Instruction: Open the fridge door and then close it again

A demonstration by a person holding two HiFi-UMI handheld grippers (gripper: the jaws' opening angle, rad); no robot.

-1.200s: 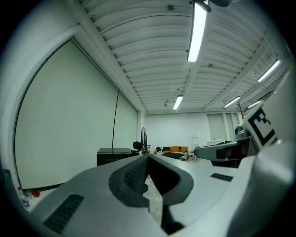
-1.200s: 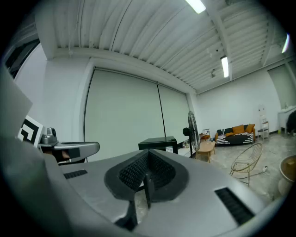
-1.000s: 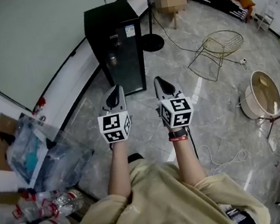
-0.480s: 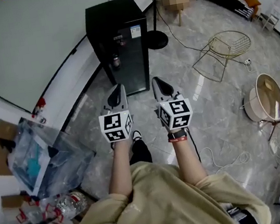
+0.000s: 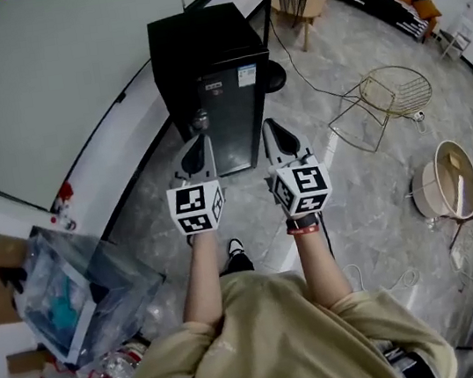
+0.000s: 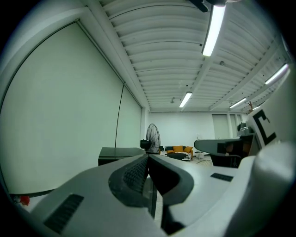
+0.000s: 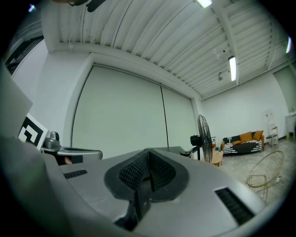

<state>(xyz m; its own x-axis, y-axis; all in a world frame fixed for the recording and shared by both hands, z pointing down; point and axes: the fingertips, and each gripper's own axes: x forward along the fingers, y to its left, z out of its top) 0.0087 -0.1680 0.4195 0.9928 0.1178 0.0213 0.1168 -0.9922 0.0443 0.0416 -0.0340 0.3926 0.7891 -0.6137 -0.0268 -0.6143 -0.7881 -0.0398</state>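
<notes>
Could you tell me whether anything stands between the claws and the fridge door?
Nothing visible does. The left claw and the right claw, both shut and empty, point straight at the closed fridge door. The wire chair stands well off to the right, out of the way.

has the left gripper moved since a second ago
Yes. The left gripper has moved forward, toward the black fridge: its tip now overlaps the fridge door, where earlier it sat near the door's bottom edge.
</notes>
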